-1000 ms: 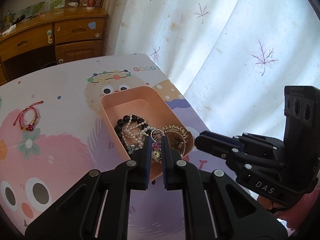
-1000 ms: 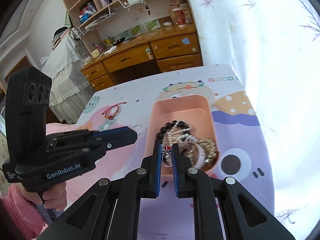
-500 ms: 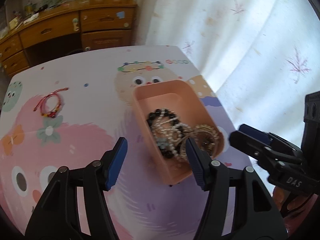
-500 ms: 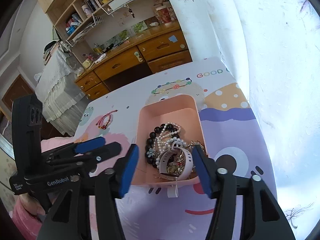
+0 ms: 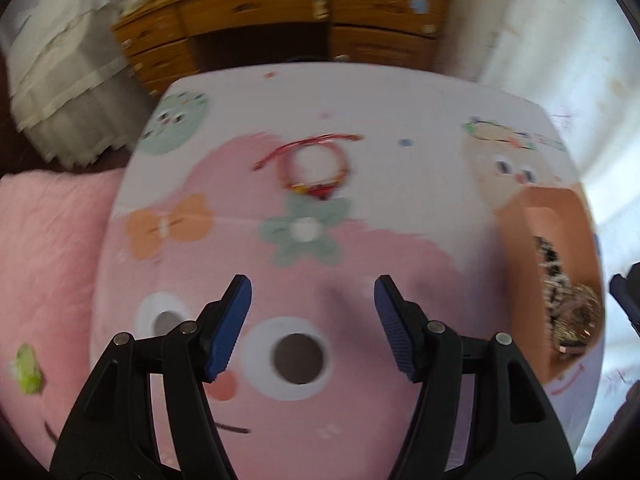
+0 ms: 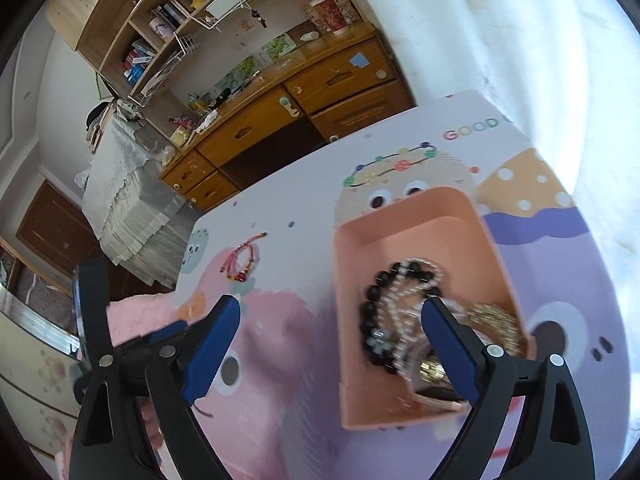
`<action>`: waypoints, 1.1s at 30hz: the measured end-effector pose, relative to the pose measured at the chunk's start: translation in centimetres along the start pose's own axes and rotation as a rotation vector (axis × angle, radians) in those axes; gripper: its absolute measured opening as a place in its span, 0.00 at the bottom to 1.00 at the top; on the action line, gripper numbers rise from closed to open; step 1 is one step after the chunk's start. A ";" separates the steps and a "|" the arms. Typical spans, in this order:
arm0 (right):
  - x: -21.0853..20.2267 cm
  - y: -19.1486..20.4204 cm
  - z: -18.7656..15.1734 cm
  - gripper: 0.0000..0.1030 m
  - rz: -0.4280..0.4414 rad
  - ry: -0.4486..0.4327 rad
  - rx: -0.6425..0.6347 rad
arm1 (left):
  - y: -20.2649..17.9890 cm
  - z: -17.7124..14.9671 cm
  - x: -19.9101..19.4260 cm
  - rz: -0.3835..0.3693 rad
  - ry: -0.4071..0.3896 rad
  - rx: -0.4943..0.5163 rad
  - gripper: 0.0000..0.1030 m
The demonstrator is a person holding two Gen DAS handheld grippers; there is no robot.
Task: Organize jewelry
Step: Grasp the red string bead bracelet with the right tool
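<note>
A pink tray (image 6: pixel 472 216) sits on the cartoon-print table (image 6: pixel 304 200), holding a black bead bracelet (image 6: pixel 370 312), pearl strands and gold pieces. My right gripper (image 6: pixel 330 328) hovers over the tray's near left side, its jaws still opening, nothing between them. A red string bracelet (image 5: pixel 316 166) lies alone on the table; it also shows in the right wrist view as the red bracelet (image 6: pixel 242 258). My left gripper (image 5: pixel 312 320) points down at the table short of that bracelet, jaws opening and empty. The tray (image 5: pixel 560 216) is at the left wrist view's right edge.
A wooden desk with drawers (image 6: pixel 280 120) and shelves stands beyond the table's far edge. A white curtain (image 6: pixel 520 40) hangs to the right. A pink blanket (image 5: pixel 44 264) lies left of the table. A lace-covered stack (image 6: pixel 132 184) is at the far left.
Both grippers opened from shut, leaving jewelry in the tray. My left gripper swung left away from the tray toward the red bracelet. My right gripper shifted and tilted over the tray.
</note>
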State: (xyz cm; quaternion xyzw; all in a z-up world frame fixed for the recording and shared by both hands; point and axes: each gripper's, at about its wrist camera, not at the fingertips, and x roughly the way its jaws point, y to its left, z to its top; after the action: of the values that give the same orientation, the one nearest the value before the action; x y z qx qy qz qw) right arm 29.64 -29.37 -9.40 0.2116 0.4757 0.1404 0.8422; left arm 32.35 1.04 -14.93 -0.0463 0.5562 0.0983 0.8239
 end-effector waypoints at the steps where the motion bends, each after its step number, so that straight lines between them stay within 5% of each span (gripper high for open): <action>1: 1.0 0.9 0.3 0.91 0.009 0.011 0.000 | 0.9 0.0 0.4 0.015 0.020 -0.027 0.59; 6: 6.2 6.1 1.1 0.91 -0.002 0.062 -0.061 | 5.2 -0.9 2.1 0.005 0.094 -0.098 0.60; 14: 15.6 13.8 0.9 0.91 -0.098 0.095 -0.198 | 9.9 -1.2 4.2 -0.014 0.140 -0.057 0.60; 24: 26.8 20.5 -1.3 0.91 -0.183 0.084 -0.383 | 12.8 -0.4 3.8 -0.145 0.102 -0.008 0.60; 31: 30.8 22.1 -2.4 0.91 -0.253 0.073 -0.423 | 15.5 -0.1 2.9 -0.213 0.039 -0.047 0.60; 33: 31.3 22.3 -2.5 0.84 -0.265 0.054 -0.437 | 16.2 -0.3 2.6 -0.217 0.029 -0.054 0.60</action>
State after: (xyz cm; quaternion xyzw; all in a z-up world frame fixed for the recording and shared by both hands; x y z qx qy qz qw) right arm 42.63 4.29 -22.87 -0.0434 0.4800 0.1341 0.8659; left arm 29.53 17.10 -16.95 -0.1300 0.5569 0.0227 0.8200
